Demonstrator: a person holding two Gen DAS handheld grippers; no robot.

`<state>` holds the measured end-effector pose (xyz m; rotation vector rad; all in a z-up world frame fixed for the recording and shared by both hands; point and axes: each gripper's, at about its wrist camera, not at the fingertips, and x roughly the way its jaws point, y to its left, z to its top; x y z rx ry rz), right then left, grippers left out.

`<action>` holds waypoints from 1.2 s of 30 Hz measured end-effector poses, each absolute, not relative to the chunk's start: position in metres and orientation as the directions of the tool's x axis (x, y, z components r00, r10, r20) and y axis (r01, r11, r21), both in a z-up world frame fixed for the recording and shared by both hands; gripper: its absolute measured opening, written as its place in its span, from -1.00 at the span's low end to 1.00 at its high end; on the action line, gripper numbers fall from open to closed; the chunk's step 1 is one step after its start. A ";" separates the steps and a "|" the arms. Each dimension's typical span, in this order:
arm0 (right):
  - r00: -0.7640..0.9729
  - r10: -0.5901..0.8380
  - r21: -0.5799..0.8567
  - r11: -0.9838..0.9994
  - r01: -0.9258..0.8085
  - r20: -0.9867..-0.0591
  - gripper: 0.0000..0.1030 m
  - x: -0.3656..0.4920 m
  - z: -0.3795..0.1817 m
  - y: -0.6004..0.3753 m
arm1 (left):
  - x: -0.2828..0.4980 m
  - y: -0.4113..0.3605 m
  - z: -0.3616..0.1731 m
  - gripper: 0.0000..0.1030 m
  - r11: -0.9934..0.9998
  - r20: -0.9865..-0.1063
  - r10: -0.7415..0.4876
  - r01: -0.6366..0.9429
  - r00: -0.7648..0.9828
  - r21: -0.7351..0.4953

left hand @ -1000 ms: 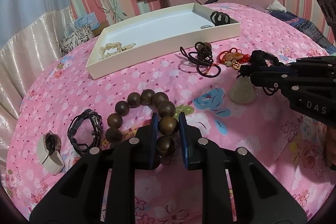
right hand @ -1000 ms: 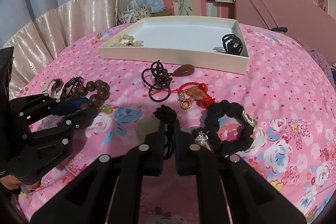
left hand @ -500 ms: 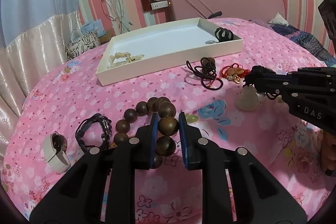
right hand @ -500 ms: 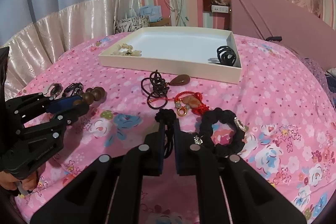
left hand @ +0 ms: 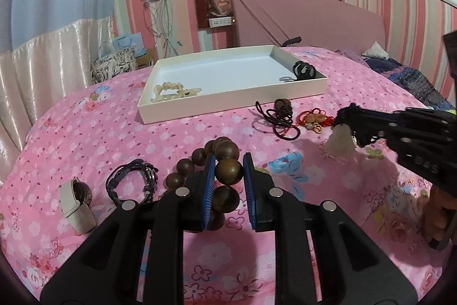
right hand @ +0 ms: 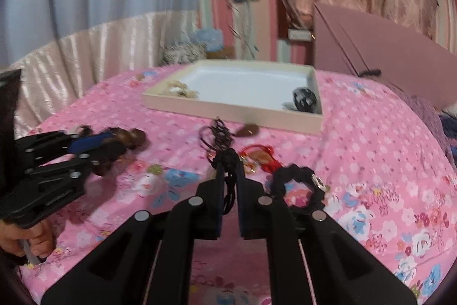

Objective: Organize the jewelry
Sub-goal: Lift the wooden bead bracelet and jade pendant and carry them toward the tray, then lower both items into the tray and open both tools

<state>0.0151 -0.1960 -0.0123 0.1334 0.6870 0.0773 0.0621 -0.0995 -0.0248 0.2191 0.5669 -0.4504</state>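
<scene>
My left gripper is shut on a dark wooden bead bracelet, one big bead squeezed between the blue pads and the rest hanging just above the pink bedspread. My right gripper is shut on a black cord. In the left wrist view a pale jade pendant dangles from that cord under the right gripper, clear of the cloth. The white tray lies farther back, holding a cream bracelet and a black clip.
Loose on the floral bedspread: a black cord necklace with a brown pendant, a red knotted charm, a braided dark bracelet, a white-strapped watch and a black scrunchie. A pink headboard stands behind the tray.
Both grippers have risen and tipped upward. The bead bracelet has come up off the bedspread, and the jade pendant has lifted off the cloth and hangs free.
</scene>
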 end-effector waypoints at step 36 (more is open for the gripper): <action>0.790 0.211 0.397 0.917 0.045 -0.576 -0.86 0.188 -0.019 -0.263 | 0.266 -0.134 -0.002 -0.65 0.850 -0.546 -0.526 0.422 0.651 -0.316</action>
